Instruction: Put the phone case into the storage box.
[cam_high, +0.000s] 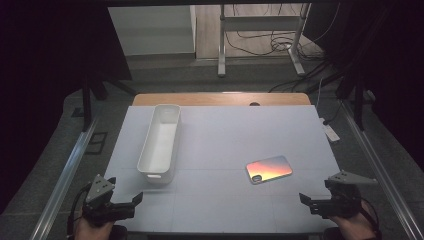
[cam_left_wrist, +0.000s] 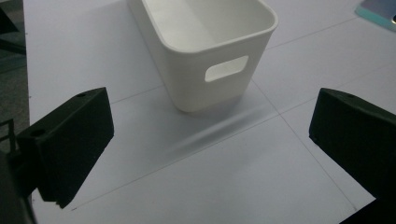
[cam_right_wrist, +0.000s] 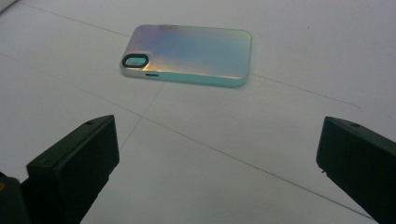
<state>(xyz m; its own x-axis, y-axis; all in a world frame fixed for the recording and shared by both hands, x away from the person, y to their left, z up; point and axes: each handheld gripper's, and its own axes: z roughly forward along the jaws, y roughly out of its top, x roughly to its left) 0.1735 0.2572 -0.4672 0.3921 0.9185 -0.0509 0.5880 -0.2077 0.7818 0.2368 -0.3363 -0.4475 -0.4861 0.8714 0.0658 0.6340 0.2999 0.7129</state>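
Note:
An iridescent phone case (cam_high: 269, 169) lies back up on the white table mat (cam_high: 225, 135), right of centre. In the right gripper view the phone case (cam_right_wrist: 187, 55) sits just beyond my open right gripper (cam_right_wrist: 217, 158), camera hole to the left. My right gripper (cam_high: 316, 191) hovers at the near right corner, nothing between its jaws. A long white bin (cam_high: 156, 176) stands left of centre. The bin (cam_left_wrist: 187, 79) shows its handle cutout ahead of my open left gripper (cam_left_wrist: 212, 140). My left gripper (cam_high: 125, 189) is at the near left corner, apart from the bin.
The mat covers a wooden table whose far edge (cam_high: 220, 99) shows. Metal rails (cam_high: 65, 175) run along both sides. A white power strip (cam_high: 330, 132) lies off the right edge. A metal stand (cam_high: 260, 22) and cables are on the floor beyond.

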